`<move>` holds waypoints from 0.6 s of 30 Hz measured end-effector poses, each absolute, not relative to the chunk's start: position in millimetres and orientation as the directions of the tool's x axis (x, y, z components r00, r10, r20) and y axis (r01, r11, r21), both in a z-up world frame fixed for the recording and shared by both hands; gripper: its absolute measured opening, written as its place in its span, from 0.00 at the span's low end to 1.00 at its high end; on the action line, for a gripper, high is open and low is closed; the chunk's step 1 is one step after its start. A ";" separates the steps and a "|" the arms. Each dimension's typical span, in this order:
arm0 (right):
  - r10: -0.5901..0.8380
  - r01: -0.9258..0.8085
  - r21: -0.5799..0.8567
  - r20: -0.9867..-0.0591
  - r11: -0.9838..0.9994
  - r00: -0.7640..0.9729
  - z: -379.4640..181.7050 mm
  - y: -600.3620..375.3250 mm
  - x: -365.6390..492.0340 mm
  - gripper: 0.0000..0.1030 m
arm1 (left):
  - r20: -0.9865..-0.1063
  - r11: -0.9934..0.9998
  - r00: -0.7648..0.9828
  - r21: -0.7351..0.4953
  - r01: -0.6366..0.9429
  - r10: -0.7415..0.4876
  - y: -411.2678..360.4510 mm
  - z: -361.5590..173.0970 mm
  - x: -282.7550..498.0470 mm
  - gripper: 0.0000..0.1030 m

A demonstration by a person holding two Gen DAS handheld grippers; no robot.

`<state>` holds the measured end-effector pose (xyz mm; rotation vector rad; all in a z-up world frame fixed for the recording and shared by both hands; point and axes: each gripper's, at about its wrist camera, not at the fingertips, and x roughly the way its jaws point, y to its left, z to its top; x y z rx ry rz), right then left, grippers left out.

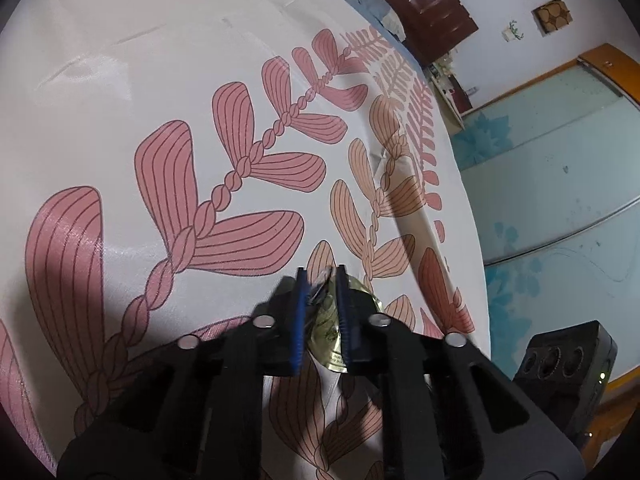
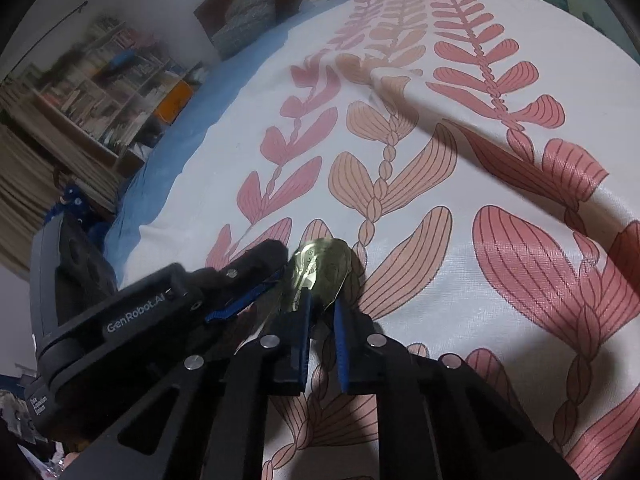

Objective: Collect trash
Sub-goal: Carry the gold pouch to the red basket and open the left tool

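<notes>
Gold foil, crumpled and shiny, is the one scrap of trash I can see: a small gold foil wrapper [image 1: 330,332] low in the middle of the left wrist view, lying on the white bedspread printed with pink and peach braided leaves [image 1: 120,60]. The left gripper [image 1: 322,312] has its blue-padded jaws narrowed on the wrapper, which sits between them, so it looks pinched, though not yet lifted clear of the cloth. In the right wrist view the same wrapper [image 2: 320,268] shows just above centre-bottom, with the right gripper [image 2: 322,312] at its near edge, jaws drawn narrow; whether they actually grip the foil I cannot tell. By my reckoning the collecting is only at the pick-up: the piece is seized, carrying it off is left, and no bin shows anywhere. On the left gripper's black body, at lower left of the right wrist view, white lettering reads "GenRobot.AI"; the print on the foil is too small to read
</notes>
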<state>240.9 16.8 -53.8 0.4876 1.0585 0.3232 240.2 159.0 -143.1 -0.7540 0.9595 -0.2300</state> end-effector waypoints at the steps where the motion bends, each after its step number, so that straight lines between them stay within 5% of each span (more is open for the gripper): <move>1: 0.481 -0.023 0.532 -0.746 0.847 0.460 -54.1 16.2 240.5 0.11 | -0.653 0.727 0.573 -0.672 -0.139 -0.494 158.4 -142.3 239.4 0.11; 10: 0.521 -0.058 0.570 -0.697 0.819 0.493 -23.6 -27.6 214.4 0.10 | -0.624 0.743 0.609 -0.664 -0.084 -0.490 124.2 -107.0 212.3 0.11; 18: 0.435 -0.005 0.527 -0.698 0.850 0.569 43.7 -173.7 146.7 0.10 | -0.618 0.797 0.586 -0.598 0.084 -0.525 -12.9 -45.3 186.2 0.11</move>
